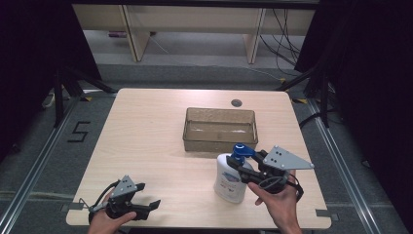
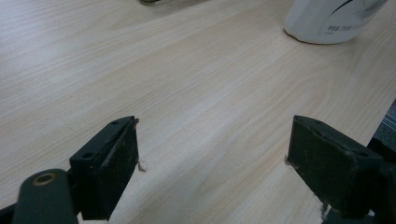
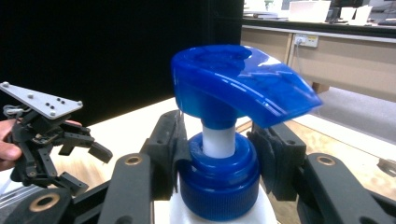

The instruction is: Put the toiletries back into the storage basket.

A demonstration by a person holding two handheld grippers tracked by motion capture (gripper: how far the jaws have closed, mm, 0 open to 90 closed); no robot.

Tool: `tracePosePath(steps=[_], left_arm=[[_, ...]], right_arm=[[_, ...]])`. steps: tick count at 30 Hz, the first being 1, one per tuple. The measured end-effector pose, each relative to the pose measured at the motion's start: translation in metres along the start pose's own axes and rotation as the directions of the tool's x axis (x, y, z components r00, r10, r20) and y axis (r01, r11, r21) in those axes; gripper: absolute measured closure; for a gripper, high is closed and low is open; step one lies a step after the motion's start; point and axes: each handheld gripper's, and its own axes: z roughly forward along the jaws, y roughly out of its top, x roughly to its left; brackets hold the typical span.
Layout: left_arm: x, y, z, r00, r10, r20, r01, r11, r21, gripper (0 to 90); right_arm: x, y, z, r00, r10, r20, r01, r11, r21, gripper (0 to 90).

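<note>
Both grippers sat near: the right gripper (image 1: pixel 242 168) clamped the pump bottle (image 1: pixel 230 179) at its blue collar (image 3: pixel 219 179); the left gripper (image 1: pixel 149 196) stood open over bare table (image 1: pixel 156 146)

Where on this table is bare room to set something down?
Free: the table's whole left half, from the left tongs up to the far edge, left of the clear bin. Crowded: front right, where the right tongs grip the pump bottle just before the bin.
</note>
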Motion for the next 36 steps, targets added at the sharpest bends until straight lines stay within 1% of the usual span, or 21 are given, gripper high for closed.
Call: tracePosePath(steps=[2, 3, 5, 6, 9, 12, 13, 16, 17, 18, 19, 22, 24, 27, 28, 31, 32, 33, 34, 35, 36], left_arm=[[0.0016, 0.0001, -0.0018, 0.9999, 0.017, 0.004, -0.017, 0.9997, 0.018, 15.8], [0.0001, -0.0004, -0.0014, 1.0, -0.007, 0.007, 0.007, 1.0, 0.005, 15.8], [-0.0003, -0.0004, -0.004, 1.0, -0.003, 0.002, 0.003, 1.0, -0.005, 15.8], [-0.0012, -0.0005, -0.0042, 1.0, -0.009, -0.002, 0.009, 0.9999, -0.014, 15.8], [-0.0012, -0.0003, -0.0052, 1.0, -0.007, 0.002, 0.007, 0.9999, -0.009, 15.8], [-0.0005, -0.0012, -0.0051, 1.0, 0.0, -0.002, 0.0, 1.0, 0.004, 15.8], [-0.001, -0.0017, -0.0042, 1.0, -0.005, 0.001, 0.005, 1.0, -0.008, 15.8], [-0.001, -0.0012, -0.0049, 1.0, -0.001, -0.003, 0.001, 1.0, -0.003, 15.8], [-0.0014, -0.001, -0.0049, 1.0, -0.006, -0.007, 0.006, 0.9999, -0.012, 15.8], [0.0006, -0.0007, -0.0067, 0.9999, 0.01, -0.008, -0.01, 0.9999, 0.005, 15.8], [-0.0001, -0.0008, -0.0063, 0.9999, -0.004, -0.011, 0.004, 1.0, -0.006, 15.8], [0.0001, -0.0009, -0.0063, 0.9999, -0.011, -0.012, 0.011, 0.9999, -0.007, 15.8], [0.0002, -0.001, -0.0062, 0.9999, -0.008, -0.013, 0.008, 0.9999, -0.006, 15.9], [0.0001, -0.001, -0.0061, 0.9999, -0.007, -0.013, 0.007, 0.9999, -0.007, 15.9], [0.0001, -0.001, -0.0061, 0.9999, -0.007, -0.013, 0.007, 0.9999, -0.007, 15.9], [0.0007, -0.0007, -0.0063, 0.9999, -0.012, -0.008, 0.012, 0.9999, -0.012, 15.9], [0.0013, -0.0008, -0.0065, 0.9999, -0.008, -0.011, 0.008, 0.9999, -0.012, 15.9], [0.0015, -0.0008, -0.0065, 0.9999, -0.008, -0.01, 0.008, 0.9999, -0.012, 15.9], [0.0015, -0.0009, -0.0066, 0.9999, -0.008, -0.013, 0.008, 0.9999, -0.013, 15.9], [0.0015, -0.0009, -0.0066, 0.9999, -0.008, -0.013, 0.008, 0.9999, -0.013, 15.9], [0.0013, -0.0009, -0.0065, 0.9998, -0.009, -0.017, 0.009, 0.9999, -0.014, 16.0]], right_arm=[[-0.0006, 0.0005, 0.0001, 0.9999, -0.013, 0.005, 0.013, 1.0, -0.005, 54.9], [-0.0002, 0.0013, -0.0006, 0.9997, -0.021, 0.015, 0.021, 1.0, -0.011, 55.5], [0.0012, 0.0013, 0.0005, 0.9999, -0.015, 0.006, 0.015, 1.0, -0.025, 55.8], [0.0016, 0.0016, -0.0007, 0.9996, -0.017, 0.022, 0.017, 1.0, -0.019, 56.1], [0.0016, 0.0014, -0.0008, 1.0, -0.001, 0.009, 0.002, 0.999, -0.043, 59.5], [0.0009, 0.0034, -0.0024, 0.9993, -0.032, 0.02, 0.033, 0.998, -0.052, 60.6], [0.0013, 0.0032, -0.0022, 0.9992, -0.032, 0.023, 0.034, 0.998, -0.059, 60.6], [0.0026, 0.0024, -0.0033, 0.9996, -0.01, 0.025, 0.011, 0.997, -0.073, 62.4], [0.0043, 0.0023, -0.0035, 0.9998, 0.008, 0.018, -0.007, 0.998, -0.064, 62.9], [0.0043, 0.0024, -0.0033, 0.9997, -0.008, 0.022, 0.01, 0.998, -0.068, 63.8], [0.0038, 0.0031, -0.0029, 0.9986, -0.035, 0.039, 0.038, 0.996, -0.077, 63.9], [0.005, 0.0035, -0.0029, 0.9985, -0.03, 0.045, 0.033, 0.997, -0.066, 64.0], [0.003, 0.0041, -0.0018, 0.9974, -0.053, 0.048, 0.057, 0.995, -0.076, 64.1], [0.0048, 0.0053, -0.0006, 0.9975, -0.045, 0.055, 0.049, 0.996, -0.07, 64.1], [0.005, 0.0058, -0.0001, 0.9986, -0.034, 0.041, 0.036, 0.998, -0.059, 64.2], [0.0035, 0.0072, 0.0016, 0.9976, -0.047, 0.051, 0.05, 0.997, -0.062, 64.2], [0.0046, 0.0081, 0.0029, 0.9995, -0.015, 0.029, 0.016, 0.999, -0.041, 64.8], [0.0036, 0.0083, 0.0037, 0.9992, -0.024, 0.033, 0.025, 0.999, -0.043, 65.8], [0.0013, 0.0087, 0.0048, 0.9976, -0.052, 0.047, 0.055, 0.997, -0.061, 65.9], [0.0013, 0.0087, 0.0048, 0.9976, -0.052, 0.047, 0.055, 0.997, -0.061, 65.9], [0.0017, 0.01, 0.006, 0.9989, -0.032, 0.035, 0.034, 0.998, -0.062, 66.0]])
